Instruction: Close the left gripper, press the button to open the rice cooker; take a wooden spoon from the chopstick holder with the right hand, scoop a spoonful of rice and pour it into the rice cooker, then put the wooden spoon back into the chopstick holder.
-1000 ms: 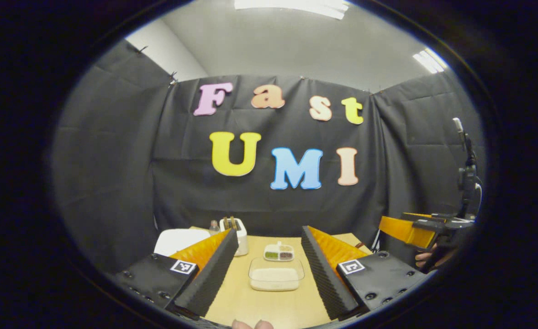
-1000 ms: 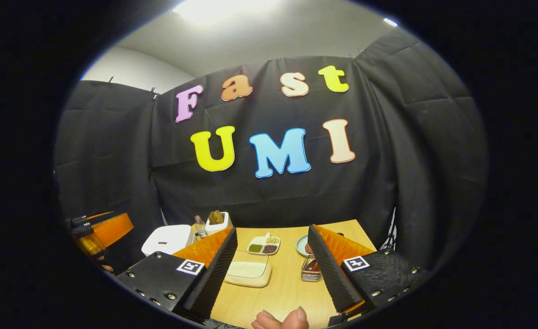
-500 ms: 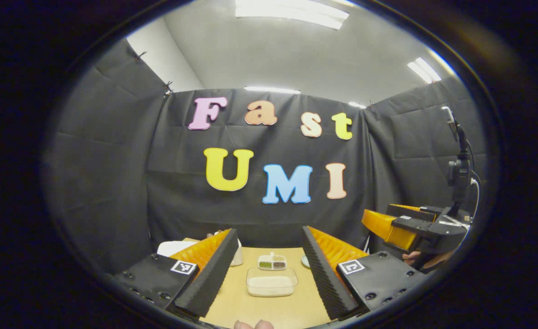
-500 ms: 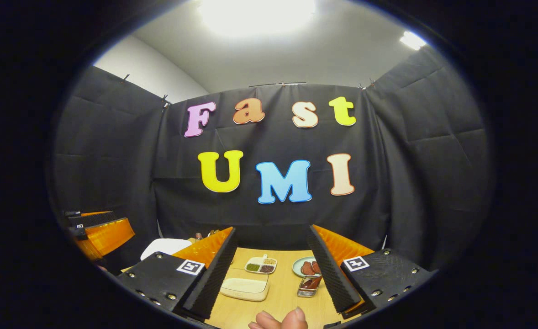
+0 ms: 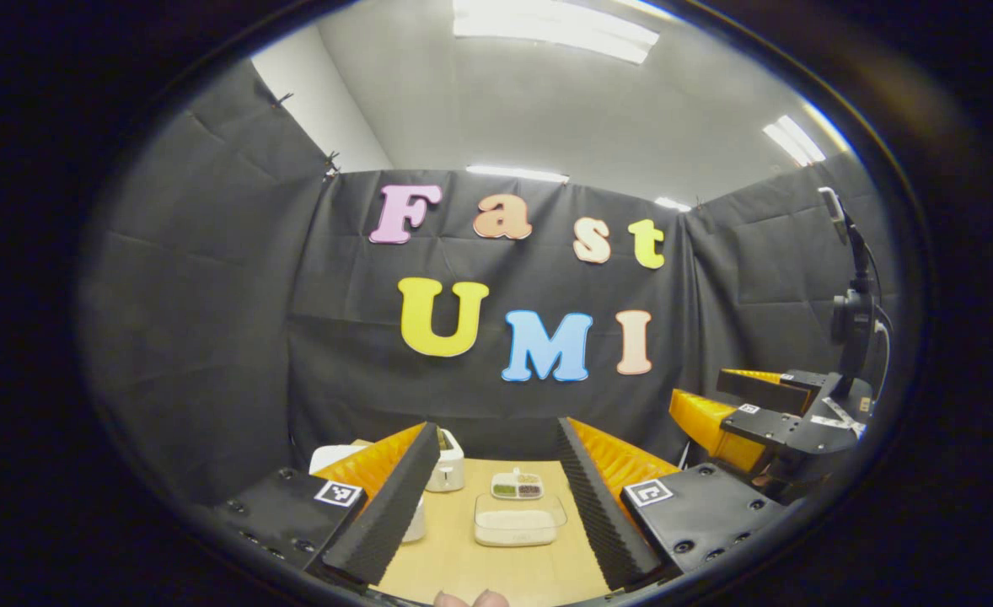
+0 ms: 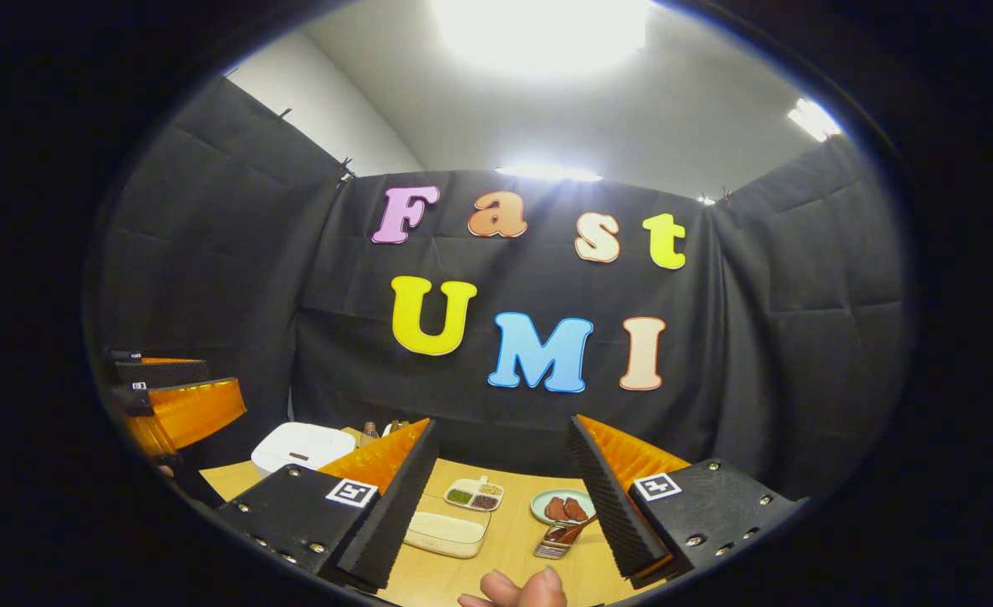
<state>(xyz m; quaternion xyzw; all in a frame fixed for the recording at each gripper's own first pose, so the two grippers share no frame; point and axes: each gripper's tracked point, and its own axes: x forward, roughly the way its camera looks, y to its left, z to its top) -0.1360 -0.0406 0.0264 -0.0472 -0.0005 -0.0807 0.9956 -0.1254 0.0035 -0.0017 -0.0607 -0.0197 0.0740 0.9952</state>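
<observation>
My left gripper (image 5: 496,506) is held above the near edge of the desk (image 5: 463,573), jaws wide apart, nothing between them. My right gripper (image 6: 501,506) is likewise spread wide and empty, above the near edge.

Rice cooker (image 6: 303,445): white, lid down, at the desk's far left corner. In the left gripper view it (image 5: 328,457) is mostly hidden behind my left finger.

Chopstick holder (image 5: 448,468): white, upright, just right of the cooker near the far edge; something brownish stands in it (too small to tell whether it is the wooden spoon).

Rice container (image 5: 519,520): clear, rectangular, open top, middle of the desk, a pale layer of rice in its bottom. Also seen in the right gripper view (image 6: 448,533).

Divided dish (image 5: 517,486): just behind the rice container, apart from it; compartments hold green, dark and pale grains.

Round plate (image 6: 562,507): right of the divided dish, two reddish-brown pieces on it. A small metal basket (image 6: 557,544) sits just in front of it, with something reddish in it.

A small bottle (image 6: 368,432) stands between cooker and holder.
</observation>
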